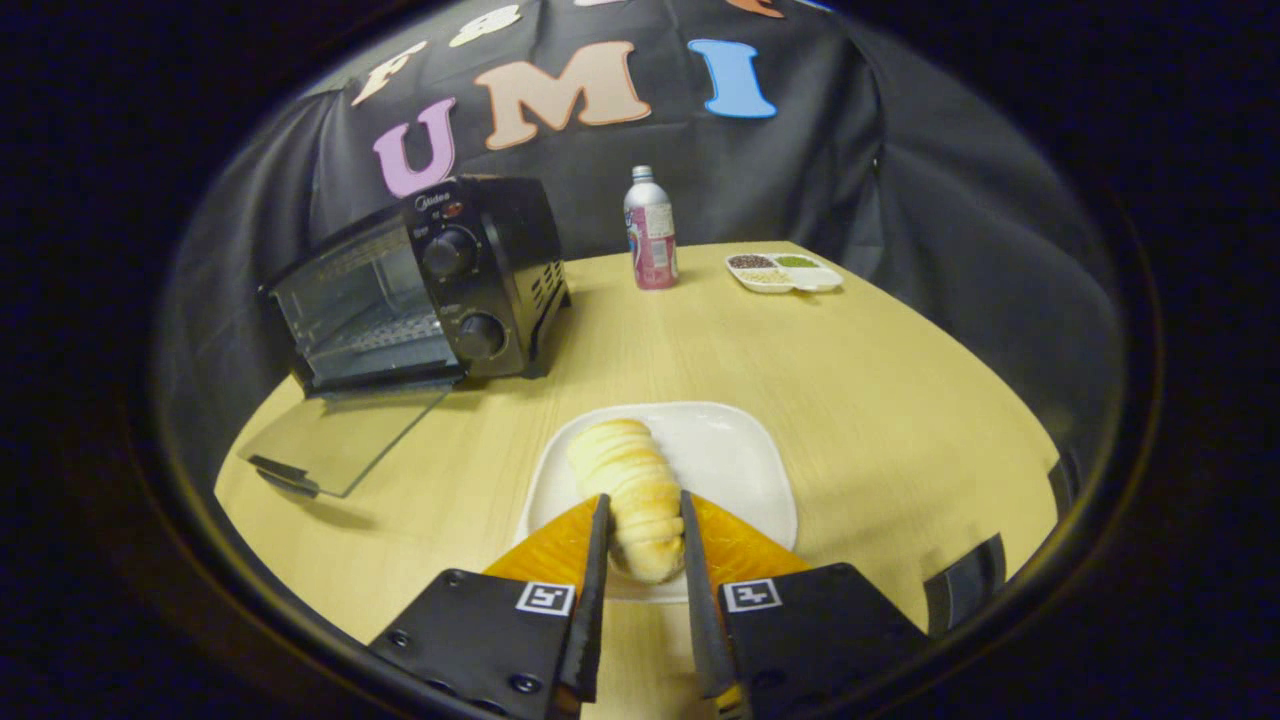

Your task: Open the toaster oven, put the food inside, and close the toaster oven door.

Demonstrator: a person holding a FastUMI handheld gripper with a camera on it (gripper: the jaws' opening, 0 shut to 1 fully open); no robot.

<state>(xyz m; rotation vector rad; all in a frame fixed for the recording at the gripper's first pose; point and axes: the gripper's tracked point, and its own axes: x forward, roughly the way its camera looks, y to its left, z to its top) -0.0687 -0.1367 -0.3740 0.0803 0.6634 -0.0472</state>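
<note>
While the toaster oven [415, 285] is standing open far left, the fingers [642, 540] are pinching the bread roll [630, 485]; loading and closing are remaining.

Gripper [643, 512] fingers pressed on both sides of pale ridged bread roll [628, 478] on white square plate [735, 450]; black toaster oven [440, 280] beyond, glass door [340, 440] folded down onto wooden table [850, 380].
</note>
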